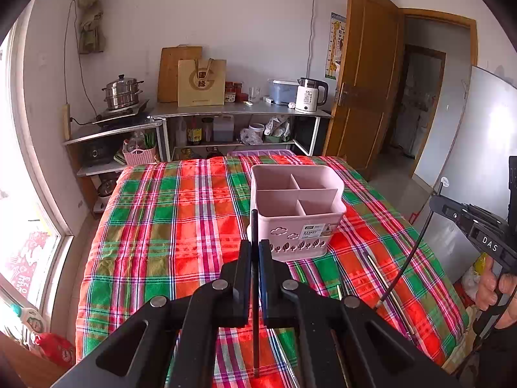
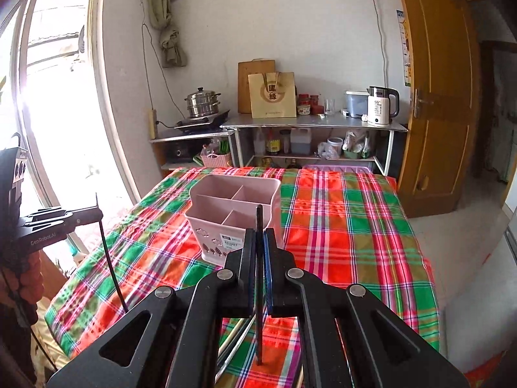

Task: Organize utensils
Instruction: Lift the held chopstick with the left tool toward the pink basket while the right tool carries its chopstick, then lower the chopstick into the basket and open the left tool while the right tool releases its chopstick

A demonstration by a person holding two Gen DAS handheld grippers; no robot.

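Observation:
A pink utensil basket (image 1: pixel 295 207) with several empty compartments stands on the plaid tablecloth (image 1: pixel 181 213); it also shows in the right wrist view (image 2: pixel 232 213). My left gripper (image 1: pixel 256 247) is shut on a black chopstick (image 1: pixel 255 307), held upright just in front of the basket's near left corner. My right gripper (image 2: pixel 259 237) is shut on another black chopstick (image 2: pixel 259 291), upright, near the basket's right side. More chopsticks (image 1: pixel 387 291) lie on the cloth to the right of the left gripper.
A metal shelf unit (image 1: pixel 239 113) with a kettle (image 1: pixel 310 95), steamer pot (image 1: pixel 122 93) and paper bag stands against the far wall. An open wooden door (image 1: pixel 365 74) is at right. A window is at left.

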